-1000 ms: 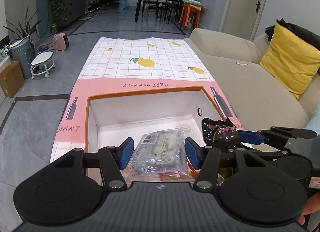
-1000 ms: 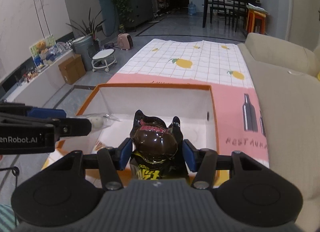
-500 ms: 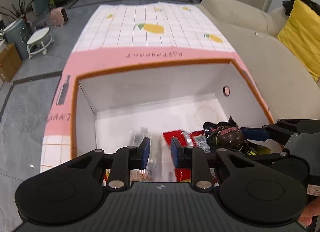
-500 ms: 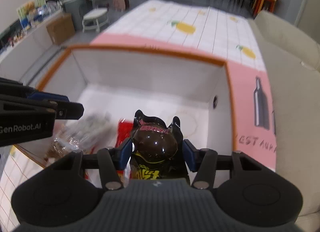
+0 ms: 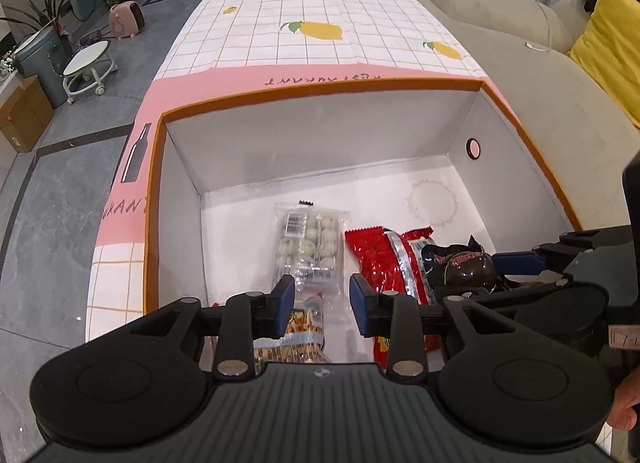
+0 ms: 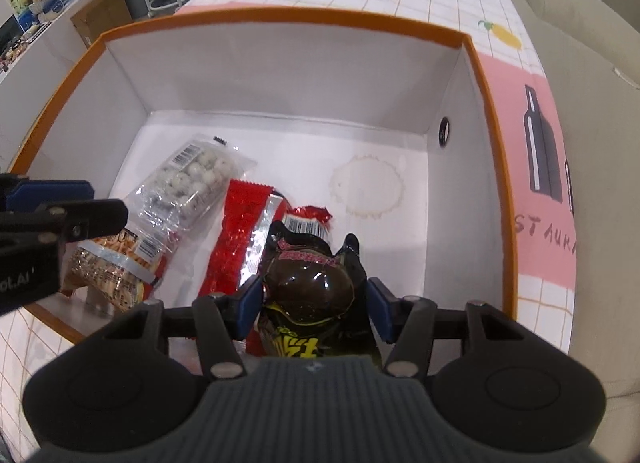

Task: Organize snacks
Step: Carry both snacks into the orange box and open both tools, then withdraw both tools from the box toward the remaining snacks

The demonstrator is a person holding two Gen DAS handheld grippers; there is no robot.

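An orange-rimmed white box [image 5: 320, 135] holds a clear packet of pale round sweets [image 5: 308, 247], a red packet [image 5: 372, 259] and a packet of stick biscuits [image 5: 304, 327]. My left gripper [image 5: 322, 295] hovers over the clear packet. Its jaws are opening and nothing is between them. My right gripper [image 6: 315, 301] is low inside the box [image 6: 280, 75], over the red packet [image 6: 236, 243]. It grips a glossy dark brown snack packet [image 6: 312, 283], and its jaws are starting to open while the pads still touch the packet. In the right wrist view the left gripper [image 6: 48, 191] is at the left edge.
The box stands on a pink and white checked cloth with lemons [image 5: 320, 31]. A beige sofa [image 5: 560, 111] with a yellow cushion [image 5: 612, 43] runs along the right. On the floor at the left are a small white stool [image 5: 86, 63] and a cardboard carton [image 5: 20, 111].
My left gripper let go of the clear packet, which now lies in the box; its jaws shut and then parted again. Both grippers sank toward the box, the right one still carrying the dark packet.
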